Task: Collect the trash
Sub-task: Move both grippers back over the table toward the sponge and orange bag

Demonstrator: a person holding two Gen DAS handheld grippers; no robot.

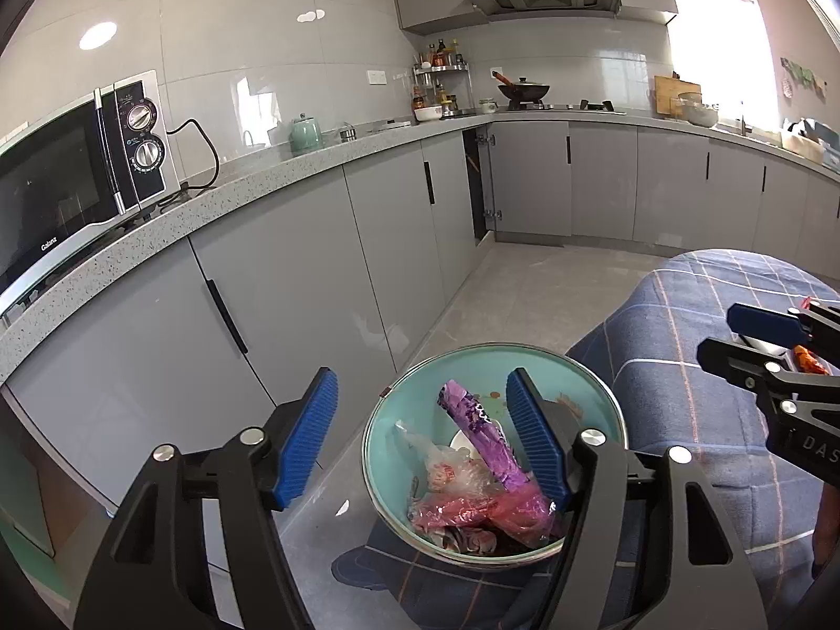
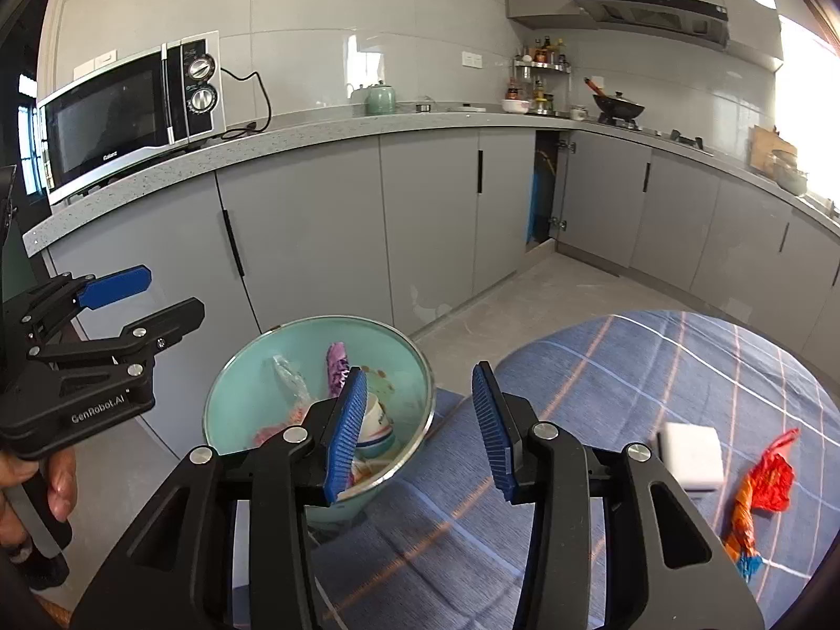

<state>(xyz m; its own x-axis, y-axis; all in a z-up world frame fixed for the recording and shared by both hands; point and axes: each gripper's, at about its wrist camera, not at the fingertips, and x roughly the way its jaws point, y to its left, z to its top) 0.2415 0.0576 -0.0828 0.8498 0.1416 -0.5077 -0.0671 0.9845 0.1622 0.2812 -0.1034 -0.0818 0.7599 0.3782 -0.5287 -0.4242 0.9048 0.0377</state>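
Note:
A teal bin (image 1: pixel 572 373) (image 2: pixel 247 367) stands beside the blue checked tablecloth (image 1: pixel 698 294) (image 2: pixel 630 367). Inside lie a purple wrapper (image 1: pixel 478 430) (image 2: pixel 337 362), a pink plastic bag (image 1: pixel 472 512), a clear bag (image 1: pixel 420 441) and a paper cup (image 2: pixel 375 420). My left gripper (image 1: pixel 422 394) (image 2: pixel 168 296) hovers open over the bin's near side, with nothing between its pads. My right gripper (image 2: pixel 420 383) (image 1: pixel 722 333) is open and empty above the bin's right rim and the cloth's edge. A red and orange wrapper (image 2: pixel 764 488) (image 1: pixel 808 359) lies on the cloth at the right, next to a white block (image 2: pixel 690 451).
Grey cabinets (image 1: pixel 315 273) run along the left and back under a speckled counter (image 2: pixel 315 131). On it stand a microwave (image 1: pixel 68 173) (image 2: pixel 131 110) and a green kettle (image 1: pixel 306 134). One corner cabinet door (image 1: pixel 478 178) is open. A hand (image 2: pixel 58 488) holds the left gripper's handle.

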